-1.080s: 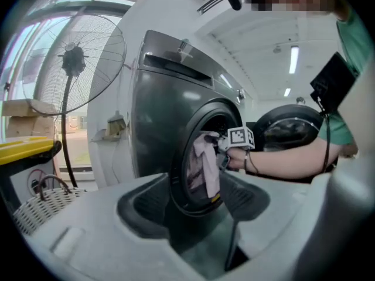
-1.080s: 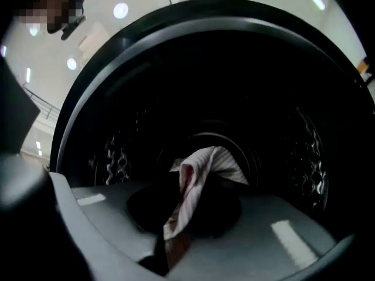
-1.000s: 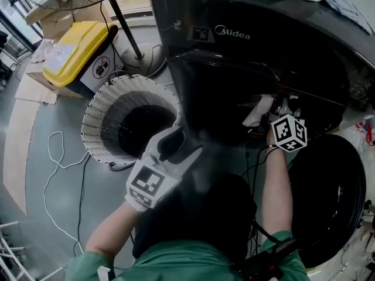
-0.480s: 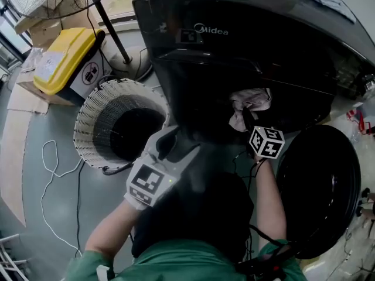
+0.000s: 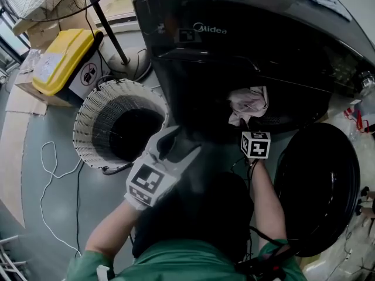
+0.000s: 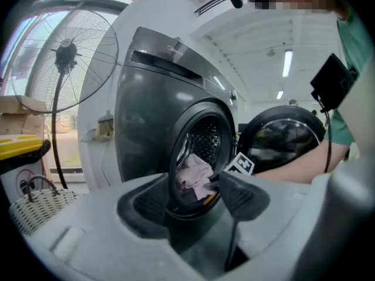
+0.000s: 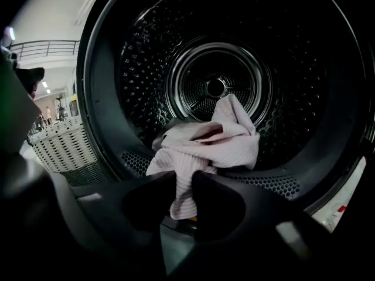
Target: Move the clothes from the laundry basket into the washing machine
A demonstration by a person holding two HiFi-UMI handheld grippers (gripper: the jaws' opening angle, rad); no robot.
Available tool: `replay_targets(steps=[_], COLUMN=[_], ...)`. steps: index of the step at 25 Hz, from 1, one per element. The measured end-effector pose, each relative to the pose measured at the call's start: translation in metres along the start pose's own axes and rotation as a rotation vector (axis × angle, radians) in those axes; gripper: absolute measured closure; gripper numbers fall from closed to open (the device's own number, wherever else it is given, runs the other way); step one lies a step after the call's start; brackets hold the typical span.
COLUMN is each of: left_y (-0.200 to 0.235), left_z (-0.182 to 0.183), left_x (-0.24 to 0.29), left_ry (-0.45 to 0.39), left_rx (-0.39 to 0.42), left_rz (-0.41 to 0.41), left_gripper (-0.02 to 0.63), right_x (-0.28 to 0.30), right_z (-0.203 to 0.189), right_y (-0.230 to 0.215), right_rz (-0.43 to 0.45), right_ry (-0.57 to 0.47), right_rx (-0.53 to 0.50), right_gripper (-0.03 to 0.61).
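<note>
A pink cloth (image 5: 249,103) lies bunched on the lower lip of the washing machine's (image 5: 234,45) drum (image 7: 215,86). One strip of the pink cloth (image 7: 217,142) hangs down between the jaws of my right gripper (image 7: 184,180), which are closing and pinch it. The right gripper (image 5: 243,126) sits just below the drum mouth. My left gripper (image 5: 176,139) hovers between the white laundry basket (image 5: 88,116) and the machine. The left gripper (image 6: 196,195) is open and holds nothing. The basket's inside looks dark; I cannot tell what it holds.
The machine's round door (image 5: 319,186) stands swung open at the right. A yellow bin (image 5: 58,51) and a fan pole (image 5: 108,25) stand behind the basket. A white cable (image 5: 50,168) loops over the floor at the left, next to flat cardboard (image 5: 12,145).
My right gripper has come down and slightly left at the drum mouth. The pink cloth now rests on the drum's lip. The left gripper has stayed put.
</note>
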State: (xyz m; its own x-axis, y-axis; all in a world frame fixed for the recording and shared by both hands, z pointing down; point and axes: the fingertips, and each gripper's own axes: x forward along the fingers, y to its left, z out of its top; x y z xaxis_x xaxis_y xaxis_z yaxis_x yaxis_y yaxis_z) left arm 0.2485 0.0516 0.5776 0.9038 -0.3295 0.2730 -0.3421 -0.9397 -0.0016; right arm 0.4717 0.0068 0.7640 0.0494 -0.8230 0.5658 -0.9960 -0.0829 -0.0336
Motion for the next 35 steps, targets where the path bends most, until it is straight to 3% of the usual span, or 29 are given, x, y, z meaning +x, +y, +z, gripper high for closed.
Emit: replay_targets(steps=[1,2,6,8,11,16,19,23,28,35], left_y=[0.002,0.005,0.015,0.019,0.021,0.026,0.025,0.020,0.020,0.006], left_z=[0.000,0.000,0.001,-0.001,-0.005,-0.009,-0.004,0.004,0.025,0.113], left_x=[-0.004,-0.008,-0.021,-0.025,-0.029,-0.025,-0.019,-0.009,-0.005,-0.018], left_ry=[0.003,0.005,0.005,0.012,0.025,0.021,0.005,-0.020,-0.013,-0.042], left_rx=[-0.001,-0.001,0.002,-0.001,0.002,-0.006,0.000,0.002,-0.002,0.007], left_rz=[0.011,0.024,0.069,0.086,0.099,0.098,0.083,0.059,0.070,0.096], left_gripper=[0.345,0.345,0.351,0.351,0.353,0.352,0.353,0.352,0.353,0.372], right_x=[0.002,0.003,0.000,0.010,0.027,0.007,-0.014,-0.055,-0.122,-0.206], right_z=[0.008,0.018,0.069,0.067,0.044,0.044,0.047,0.067,0.123,0.184], right_y=[-0.002,-0.007,-0.053,-0.070,-0.067,-0.056,-0.049,-0.034,0.007,0.057], right_rz=[-0.003,-0.011,-0.141,-0.196,-0.191,-0.177,-0.170,-0.149,-0.101,-0.018], right_ry=[-0.016,-0.045,-0.239,-0.201,-0.053,-0.101,-0.158,-0.301,-0.506,-0.550], right_rx=[0.010,0.028,0.195,0.238,0.215,0.216,0.236,0.187,0.017,-0.074], right_gripper=[0.520,0.538,0.543,0.541,0.487,0.394,0.393,0.393,0.396,0.455])
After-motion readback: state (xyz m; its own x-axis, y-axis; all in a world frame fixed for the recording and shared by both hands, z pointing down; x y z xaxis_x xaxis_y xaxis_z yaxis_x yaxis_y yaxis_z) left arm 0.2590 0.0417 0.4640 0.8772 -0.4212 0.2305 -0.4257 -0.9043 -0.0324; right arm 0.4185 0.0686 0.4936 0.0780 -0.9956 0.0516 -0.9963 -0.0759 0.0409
